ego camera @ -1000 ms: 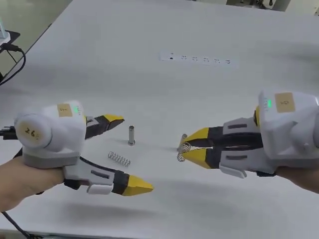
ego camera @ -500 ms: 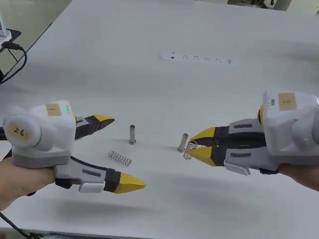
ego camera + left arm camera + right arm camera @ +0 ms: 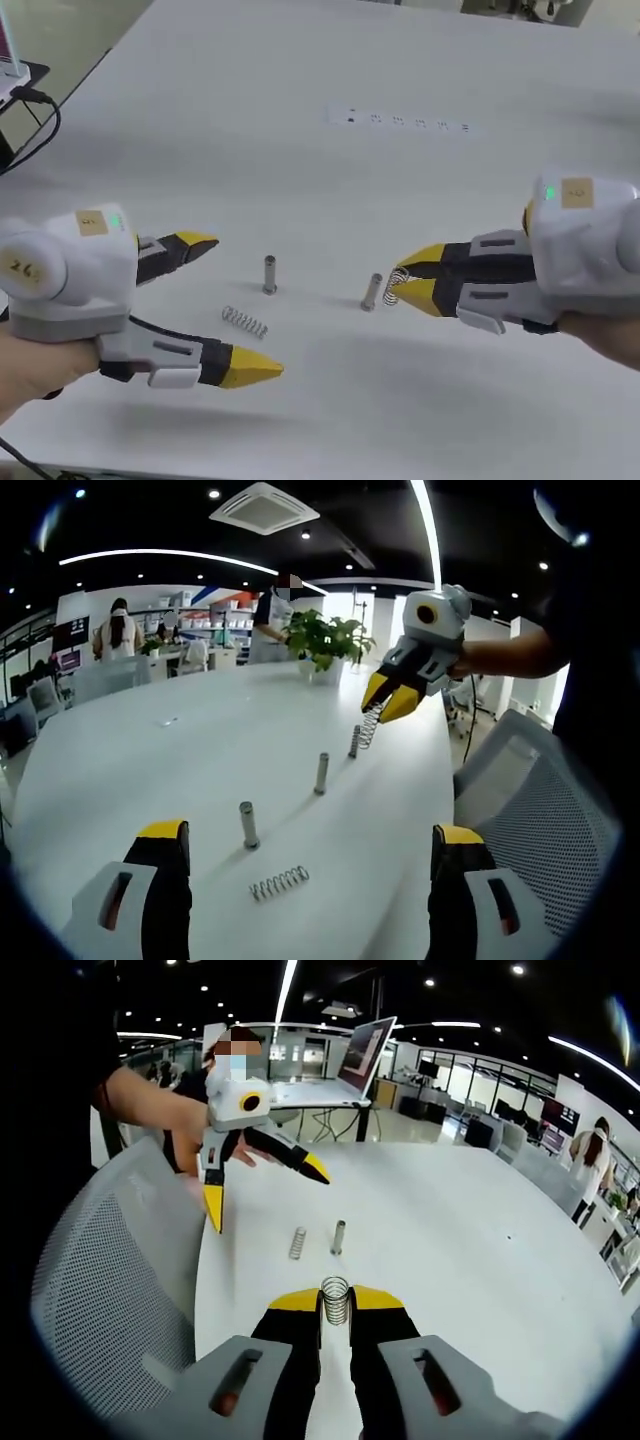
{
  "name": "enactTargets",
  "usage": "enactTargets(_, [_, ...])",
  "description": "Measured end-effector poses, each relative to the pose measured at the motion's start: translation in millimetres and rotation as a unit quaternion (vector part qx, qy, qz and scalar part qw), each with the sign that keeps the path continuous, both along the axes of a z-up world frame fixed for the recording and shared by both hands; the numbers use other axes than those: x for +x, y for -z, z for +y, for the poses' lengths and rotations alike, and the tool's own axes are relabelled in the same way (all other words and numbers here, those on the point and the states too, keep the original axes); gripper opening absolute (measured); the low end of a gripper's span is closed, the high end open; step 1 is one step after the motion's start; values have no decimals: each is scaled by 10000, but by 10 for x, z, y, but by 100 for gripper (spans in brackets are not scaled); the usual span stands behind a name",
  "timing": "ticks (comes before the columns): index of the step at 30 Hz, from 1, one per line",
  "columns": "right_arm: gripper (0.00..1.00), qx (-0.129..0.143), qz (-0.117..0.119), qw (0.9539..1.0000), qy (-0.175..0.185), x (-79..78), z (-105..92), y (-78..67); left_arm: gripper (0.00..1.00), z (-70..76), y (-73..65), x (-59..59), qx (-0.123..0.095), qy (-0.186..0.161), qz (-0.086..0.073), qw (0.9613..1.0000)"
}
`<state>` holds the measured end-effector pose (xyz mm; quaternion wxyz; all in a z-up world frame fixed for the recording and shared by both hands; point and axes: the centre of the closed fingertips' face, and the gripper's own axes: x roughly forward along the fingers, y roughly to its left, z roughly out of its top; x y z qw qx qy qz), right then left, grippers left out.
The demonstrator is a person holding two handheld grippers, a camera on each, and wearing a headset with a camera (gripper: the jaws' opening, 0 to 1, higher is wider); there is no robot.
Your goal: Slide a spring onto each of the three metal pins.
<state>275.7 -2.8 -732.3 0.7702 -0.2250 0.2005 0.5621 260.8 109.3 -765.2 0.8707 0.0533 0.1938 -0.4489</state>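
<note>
In the head view, the right claw (image 3: 404, 281) was closed on a spring (image 3: 396, 284), held clear of the surface (image 3: 300, 150) to the right of the loose spring (image 3: 245, 321) and just beside a pin (image 3: 372, 291). That hand lay roughly level, with its jaws pointing left. The left claw (image 3: 233, 304) gaped open over the loose spring, gripping nothing.

In the left gripper view, three pins (image 3: 321, 773) stood in a row beyond the loose spring (image 3: 279, 882). The right claw (image 3: 391, 698) hung its spring (image 3: 368, 725) by the pin farthest from it.

In the right gripper view, the spring (image 3: 335, 1300) sat pinched between the tips, nearer than the loose spring (image 3: 297, 1243). It looked light and thin-wired, likely to squash or shoot out under a hard squeeze. A gentle side grip on the middle coils would probably suit, leaving an end free.
</note>
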Motion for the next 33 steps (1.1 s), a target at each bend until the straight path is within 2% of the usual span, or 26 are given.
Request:
enactTargets(12, [7,39,57,9996,277,213,-23,18,98,133,84,-75,55,-79,64,9999])
enactTargets(19, [7,42,76,9994,347,301,-1,39,95,154,60,-76,22,-62,-149,9999])
enactTargets(22, [7,53,84,9992,398,329,2,40,94,134,5,-73,-189,-80,-241,9995])
enactTargets(23, [7,55,109,9991,409,335,3,45,94,128,-1,-74,-200,-76,-259,9994])
enactTargets(33, [7,58,180,9984,529,398,26,81,94,125,-28,-74,-285,-106,-244,9992])
